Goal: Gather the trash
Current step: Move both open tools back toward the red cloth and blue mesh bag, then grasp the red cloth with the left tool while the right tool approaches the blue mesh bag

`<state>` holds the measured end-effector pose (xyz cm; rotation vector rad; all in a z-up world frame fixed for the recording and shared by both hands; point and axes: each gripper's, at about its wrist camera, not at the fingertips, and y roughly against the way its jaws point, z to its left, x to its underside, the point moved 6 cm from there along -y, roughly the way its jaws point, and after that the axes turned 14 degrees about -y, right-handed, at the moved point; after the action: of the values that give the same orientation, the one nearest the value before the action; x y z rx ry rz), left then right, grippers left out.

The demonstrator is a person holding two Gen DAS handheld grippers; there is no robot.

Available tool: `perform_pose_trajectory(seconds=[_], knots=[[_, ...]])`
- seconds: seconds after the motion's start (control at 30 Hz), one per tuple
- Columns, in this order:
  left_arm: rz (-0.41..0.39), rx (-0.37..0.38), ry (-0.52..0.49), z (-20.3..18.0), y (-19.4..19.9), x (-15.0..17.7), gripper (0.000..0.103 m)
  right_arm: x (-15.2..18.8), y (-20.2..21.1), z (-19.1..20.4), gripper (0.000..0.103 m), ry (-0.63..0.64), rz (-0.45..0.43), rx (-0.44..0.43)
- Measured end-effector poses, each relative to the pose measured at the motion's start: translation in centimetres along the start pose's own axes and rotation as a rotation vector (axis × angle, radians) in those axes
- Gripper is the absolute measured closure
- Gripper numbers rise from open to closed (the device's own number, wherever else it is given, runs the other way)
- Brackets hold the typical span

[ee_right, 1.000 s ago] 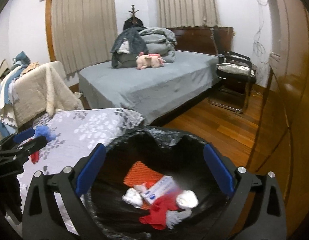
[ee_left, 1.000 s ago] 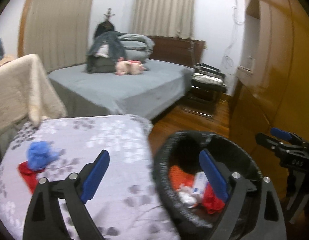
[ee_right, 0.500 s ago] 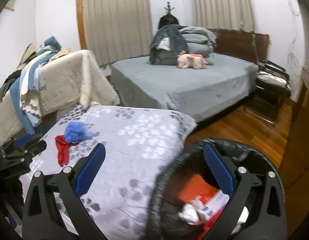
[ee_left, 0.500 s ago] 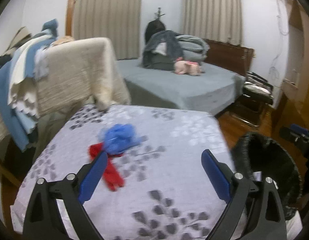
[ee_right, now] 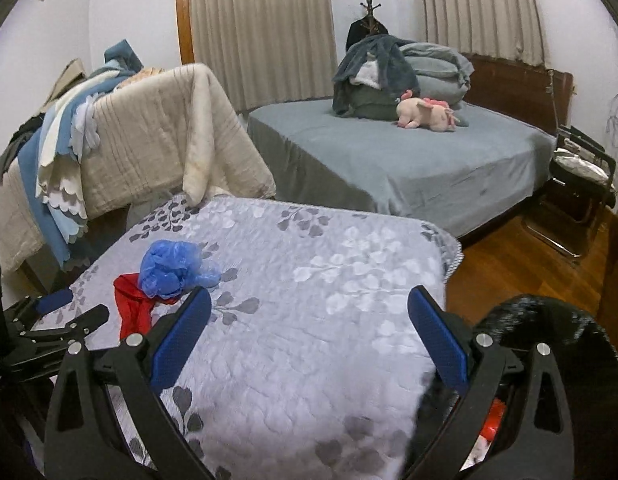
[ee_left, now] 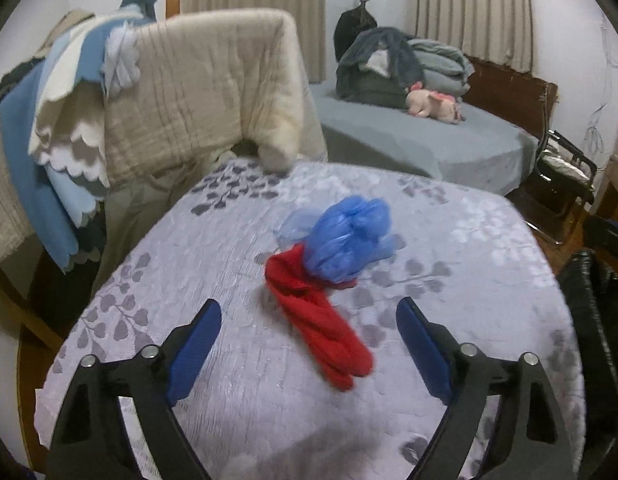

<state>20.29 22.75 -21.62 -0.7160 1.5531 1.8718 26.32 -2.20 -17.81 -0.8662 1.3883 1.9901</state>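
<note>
Both claws spread wide and empty over the cloth-covered table

The left claw (ee_left: 309, 340), its jaws just narrowed slightly, hangs above the red cloth (ee_left: 321, 328) without touching it; a crumpled blue plastic bag (ee_left: 349, 240) lies on that cloth's far end, toward the table's (ee_left: 489, 300) left edge. The right claw (ee_right: 309, 332) grips nothing, beside the black-lined trash bin (ee_right: 549, 328) off the table's right edge.
</note>
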Motion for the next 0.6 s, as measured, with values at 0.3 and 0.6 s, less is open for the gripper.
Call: perform_pose_trajectory(seconds=[0.3, 0.6], knots=[[0.084, 0.052, 0.013, 0.7, -5.7, 0.8, 0.026, 0.5, -4.2, 1.1, 0.007, 0.007, 0.036, 0.017], [0.137, 0.114, 0.043, -0.1, -8.4, 1.5, 0.060, 0.9, -5.9, 1.8, 0.007, 0.027, 0.057, 0.016]])
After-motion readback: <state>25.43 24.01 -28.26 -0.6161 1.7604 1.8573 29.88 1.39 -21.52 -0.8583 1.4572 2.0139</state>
